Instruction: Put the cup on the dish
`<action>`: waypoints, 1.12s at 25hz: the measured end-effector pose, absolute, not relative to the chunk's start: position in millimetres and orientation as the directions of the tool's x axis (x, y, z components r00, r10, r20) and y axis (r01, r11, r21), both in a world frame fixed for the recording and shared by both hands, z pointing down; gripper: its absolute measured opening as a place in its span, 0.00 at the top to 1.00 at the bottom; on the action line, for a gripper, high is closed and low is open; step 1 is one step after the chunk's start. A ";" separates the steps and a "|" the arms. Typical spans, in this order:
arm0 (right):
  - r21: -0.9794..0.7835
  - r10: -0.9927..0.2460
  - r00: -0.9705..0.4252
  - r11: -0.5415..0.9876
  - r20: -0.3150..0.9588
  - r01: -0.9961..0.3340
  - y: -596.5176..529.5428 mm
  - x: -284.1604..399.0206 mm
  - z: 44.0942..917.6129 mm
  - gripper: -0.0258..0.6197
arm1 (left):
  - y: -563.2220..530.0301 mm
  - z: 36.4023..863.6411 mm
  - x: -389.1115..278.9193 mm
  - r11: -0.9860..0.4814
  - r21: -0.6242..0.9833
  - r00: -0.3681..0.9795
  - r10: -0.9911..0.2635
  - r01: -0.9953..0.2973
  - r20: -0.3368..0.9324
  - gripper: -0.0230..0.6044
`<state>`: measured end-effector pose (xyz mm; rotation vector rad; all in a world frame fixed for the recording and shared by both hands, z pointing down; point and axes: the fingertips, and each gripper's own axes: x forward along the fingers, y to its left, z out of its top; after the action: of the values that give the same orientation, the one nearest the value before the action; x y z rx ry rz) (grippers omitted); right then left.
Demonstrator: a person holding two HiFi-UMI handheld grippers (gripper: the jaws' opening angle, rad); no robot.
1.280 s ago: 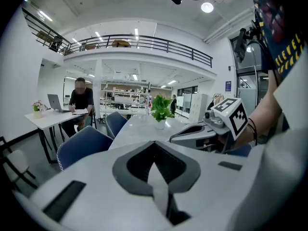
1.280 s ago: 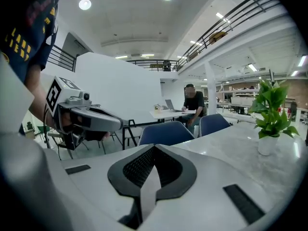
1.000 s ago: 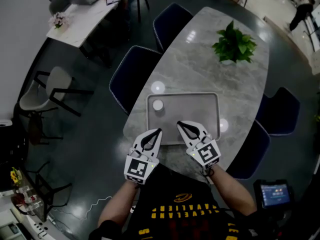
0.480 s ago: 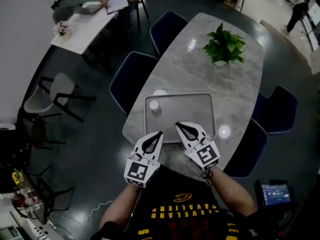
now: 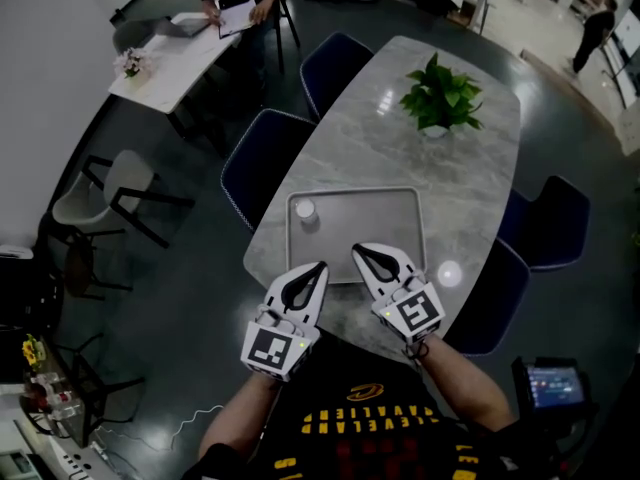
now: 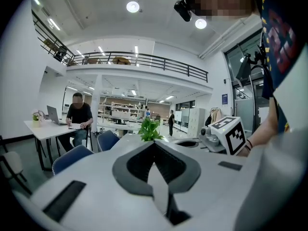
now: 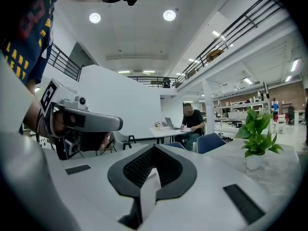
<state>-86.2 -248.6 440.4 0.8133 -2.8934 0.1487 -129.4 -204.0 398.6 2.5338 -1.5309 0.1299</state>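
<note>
A small white cup (image 5: 305, 209) stands in the far left corner of a grey rectangular tray (image 5: 372, 232) on the marble table (image 5: 400, 148). Both grippers hover over the table's near edge, side by side, pointing away from me. My left gripper (image 5: 321, 264) is shut with nothing in it, its tip just short of the tray's near rim. My right gripper (image 5: 357, 249) is also shut and empty, its tip over the tray's near edge. The left gripper view shows shut jaws (image 6: 155, 143) and the right gripper's marker cube (image 6: 230, 134). The right gripper view shows shut jaws (image 7: 154, 147).
A potted green plant (image 5: 437, 96) stands at the table's far end. Dark blue chairs (image 5: 268, 158) line the left side and others (image 5: 548, 220) the right. A person sits writing at a white desk (image 5: 170, 53) at the far left. A bright round patch (image 5: 447, 273) lies right of the tray.
The head view has drifted, so the table and plant sit a little further left in the picture. Both grippers stay shut in nearly the same place; the left one sits slightly lower.
</note>
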 end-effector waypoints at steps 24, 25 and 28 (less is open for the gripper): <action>-0.074 -0.584 -0.800 0.799 0.138 -0.596 -221.2 -21.2 416.3 0.95 | -174.1 397.6 -69.7 -0.518 0.192 0.549 -0.815 -0.833 0.184 0.96; -0.079 -0.585 -0.800 0.799 0.133 -0.597 -220.7 -20.4 414.4 0.95 | -174.4 398.1 -68.1 -0.520 0.194 0.552 -0.813 -0.832 0.187 0.96; -0.091 -0.580 -0.805 0.801 0.124 -0.591 -220.2 -19.9 409.4 0.95 | -174.6 400.2 -62.1 -0.522 0.203 0.557 -0.807 -0.828 0.196 0.96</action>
<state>-19.9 -220.2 409.4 0.9434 -2.8961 0.1910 -62.1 -174.6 400.2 2.5215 -1.3579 0.1107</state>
